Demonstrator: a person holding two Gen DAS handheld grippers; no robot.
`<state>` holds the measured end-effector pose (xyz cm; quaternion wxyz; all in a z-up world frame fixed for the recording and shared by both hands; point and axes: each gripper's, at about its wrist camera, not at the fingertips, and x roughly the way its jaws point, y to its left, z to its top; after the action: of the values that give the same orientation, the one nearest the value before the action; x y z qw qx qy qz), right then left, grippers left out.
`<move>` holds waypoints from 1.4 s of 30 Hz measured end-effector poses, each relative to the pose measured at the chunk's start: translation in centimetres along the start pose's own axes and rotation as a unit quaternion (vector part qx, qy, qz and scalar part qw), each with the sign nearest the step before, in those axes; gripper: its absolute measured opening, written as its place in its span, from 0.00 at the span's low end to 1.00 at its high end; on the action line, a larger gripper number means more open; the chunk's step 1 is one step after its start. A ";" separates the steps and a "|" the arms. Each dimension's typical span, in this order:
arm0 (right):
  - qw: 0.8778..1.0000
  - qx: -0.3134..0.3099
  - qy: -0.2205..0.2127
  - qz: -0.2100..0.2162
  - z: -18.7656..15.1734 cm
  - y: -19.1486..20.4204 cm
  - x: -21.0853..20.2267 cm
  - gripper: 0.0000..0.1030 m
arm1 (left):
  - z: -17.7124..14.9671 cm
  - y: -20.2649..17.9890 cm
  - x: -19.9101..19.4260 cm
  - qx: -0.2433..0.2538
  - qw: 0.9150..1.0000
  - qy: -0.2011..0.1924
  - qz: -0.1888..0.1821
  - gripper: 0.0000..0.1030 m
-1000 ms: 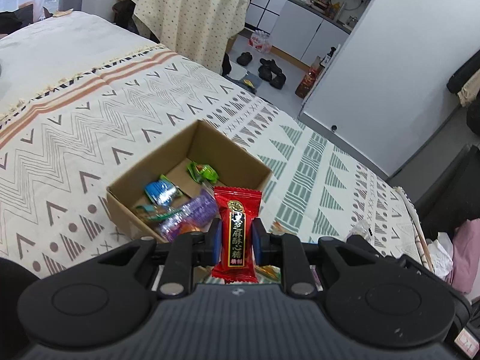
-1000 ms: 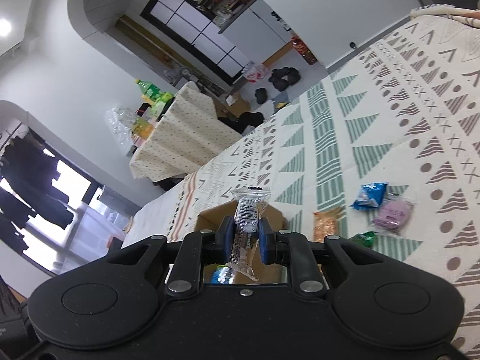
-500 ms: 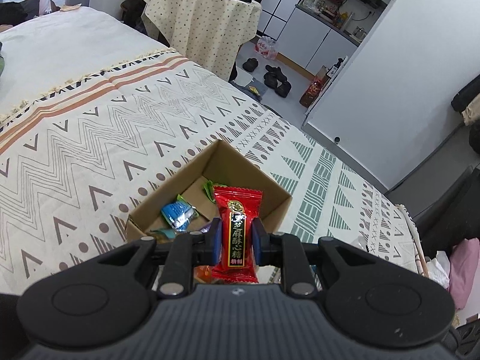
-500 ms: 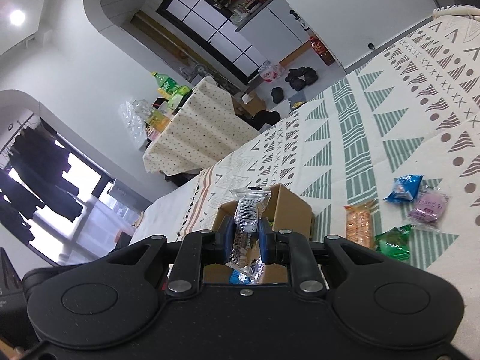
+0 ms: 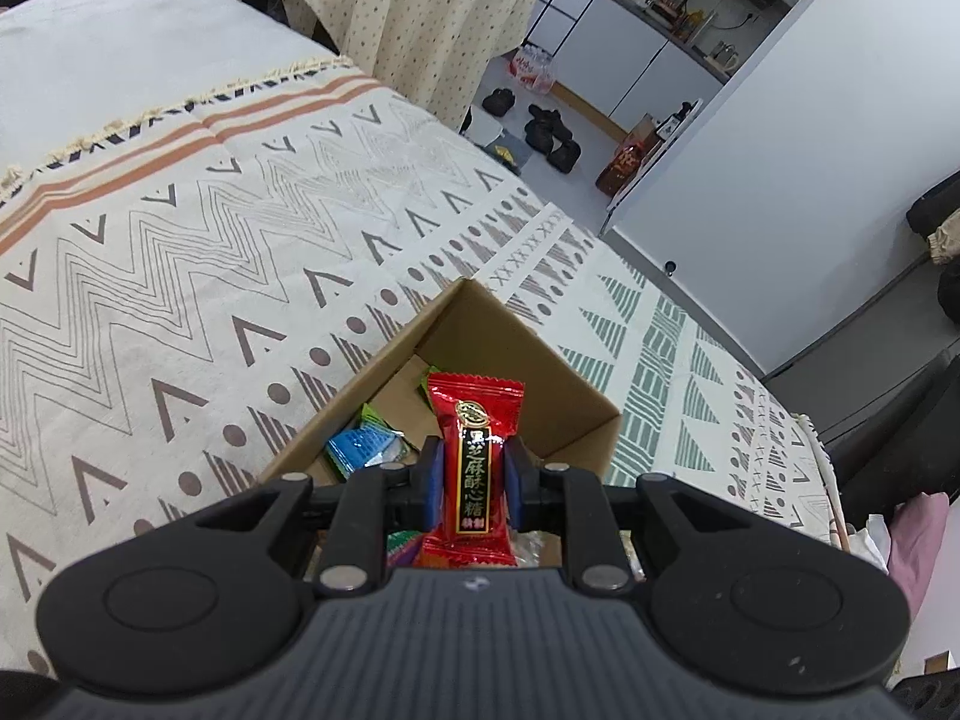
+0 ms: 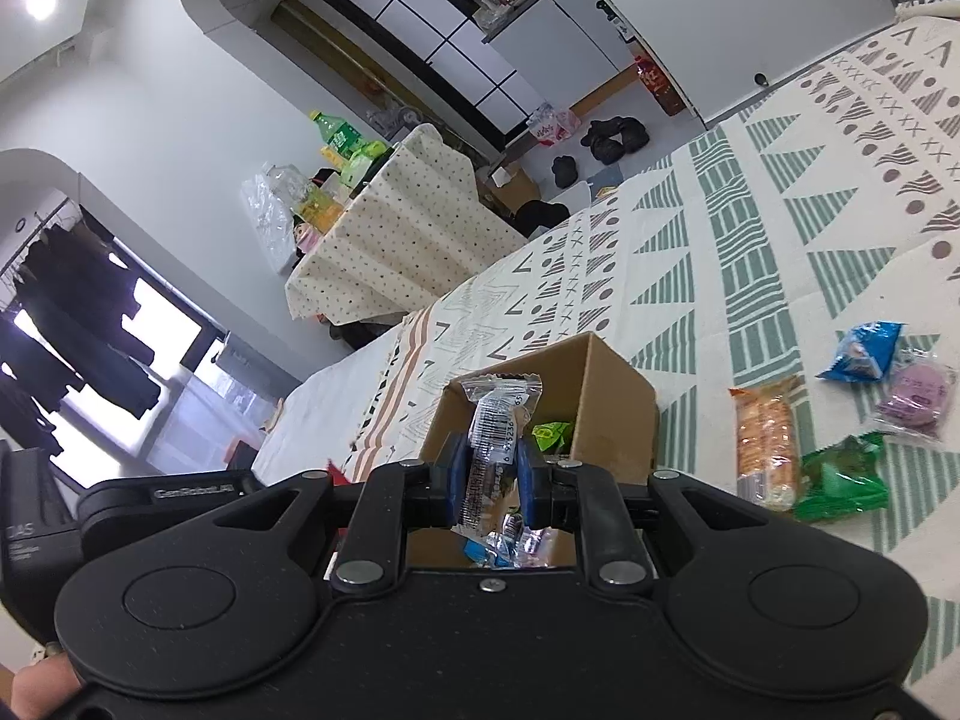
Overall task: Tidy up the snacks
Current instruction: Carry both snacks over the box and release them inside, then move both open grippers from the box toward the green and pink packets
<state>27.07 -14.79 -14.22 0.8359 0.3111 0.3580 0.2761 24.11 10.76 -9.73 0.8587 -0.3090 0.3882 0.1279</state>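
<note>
An open cardboard box [image 5: 558, 372] sits on the patterned bedspread and holds several wrapped snacks, among them a blue packet [image 5: 360, 447]. My left gripper [image 5: 471, 483] is shut on a red candy packet [image 5: 474, 456] with a black label, held upright over the box's near side. My right gripper [image 6: 489, 480] is shut on a clear wrapped snack [image 6: 495, 426] with a barcode, above the same box [image 6: 612, 402]. The left gripper's black body [image 6: 174, 495] shows at the left of the right wrist view.
On the bedspread right of the box lie an orange cracker pack [image 6: 765, 441], a green packet [image 6: 843, 477], a blue packet [image 6: 864, 351] and a purple snack [image 6: 918, 387]. A cloth-covered table [image 5: 408, 18] stands beyond the bed, with shoes [image 5: 549, 135] on the floor.
Both grippers have moved closer to the box, which now lies right under their fingertips. Each keeps its snack held.
</note>
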 end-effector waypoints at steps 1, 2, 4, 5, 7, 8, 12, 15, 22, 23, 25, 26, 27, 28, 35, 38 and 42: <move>1.000 -0.001 0.001 0.000 0.0 0.1 0.3 0.18 | 0.2 0.2 0.4 -0.001 1.000 0.003 -0.001 0.19; 1.000 -0.003 0.002 -0.001 0.0 0.2 0.6 0.18 | 0.3 0.4 0.9 -0.001 1.000 0.006 -0.001 0.19; 1.000 -0.006 0.005 -0.006 0.0 0.3 1.1 0.18 | 0.5 0.8 1.9 -0.004 1.000 0.016 -0.002 0.19; 1.000 -0.005 0.006 -0.008 0.1 0.3 1.4 0.18 | 0.6 0.9 2.4 -0.005 1.000 0.021 -0.002 0.19; 1.000 -0.003 0.007 -0.012 0.2 0.1 2.0 0.18 | 0.8 0.9 3.3 -0.003 1.000 0.031 -0.002 0.19; 1.000 -0.003 0.007 -0.015 0.2 0.1 2.2 0.18 | 0.9 0.9 3.7 -0.001 0.999 0.033 -0.002 0.19; 1.000 -0.002 0.009 -0.020 0.6 0.0 3.4 0.18 | 1.5 0.8 5.0 0.003 0.999 0.043 0.000 0.19; 1.000 0.000 0.008 -0.020 0.9 0.0 4.1 0.18 | 1.9 0.6 5.7 0.005 0.999 0.050 0.002 0.20; 1.000 -0.012 0.014 -0.008 0.8 0.2 5.2 0.18 | 2.3 0.5 6.3 0.009 0.998 0.056 0.027 0.42; 1.000 -0.012 0.016 -0.008 0.8 0.2 5.3 0.21 | 2.2 0.4 6.3 0.008 0.998 0.057 0.029 0.44; 1.000 -0.010 0.021 -0.016 0.8 0.2 5.3 0.26 | 2.0 0.1 5.9 0.012 0.998 0.055 0.036 0.52; 1.000 -0.007 0.022 -0.020 0.8 0.2 5.2 0.30 | 1.8 -0.1 5.7 0.014 0.998 0.053 0.037 0.54; 1.000 -0.006 0.020 -0.021 0.8 0.2 5.1 0.31 | 1.6 -0.2 5.4 0.016 0.998 0.051 0.038 0.57; 1.000 -0.006 0.018 -0.019 0.9 0.2 4.8 0.31 | 1.5 -0.4 5.2 0.016 0.998 0.050 0.040 0.63; 1.000 0.004 0.008 -0.028 1.4 0.0 2.2 0.31 | 0.1 -1.1 3.0 0.017 0.997 0.041 0.059 0.81; 1.000 0.004 0.007 -0.028 1.7 0.0 0.7 0.31 | -0.7 -1.5 2.1 0.016 0.997 0.046 0.064 0.83; 0.999 -0.007 0.007 -0.040 1.9 0.1 -1.1 0.43 | -1.6 -2.4 0.4 0.034 0.997 0.035 0.066 0.88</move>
<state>27.89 -16.11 -12.67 0.8459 0.2887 0.3744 0.2468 24.54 7.85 -9.85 0.8442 -0.2574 0.4421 0.1602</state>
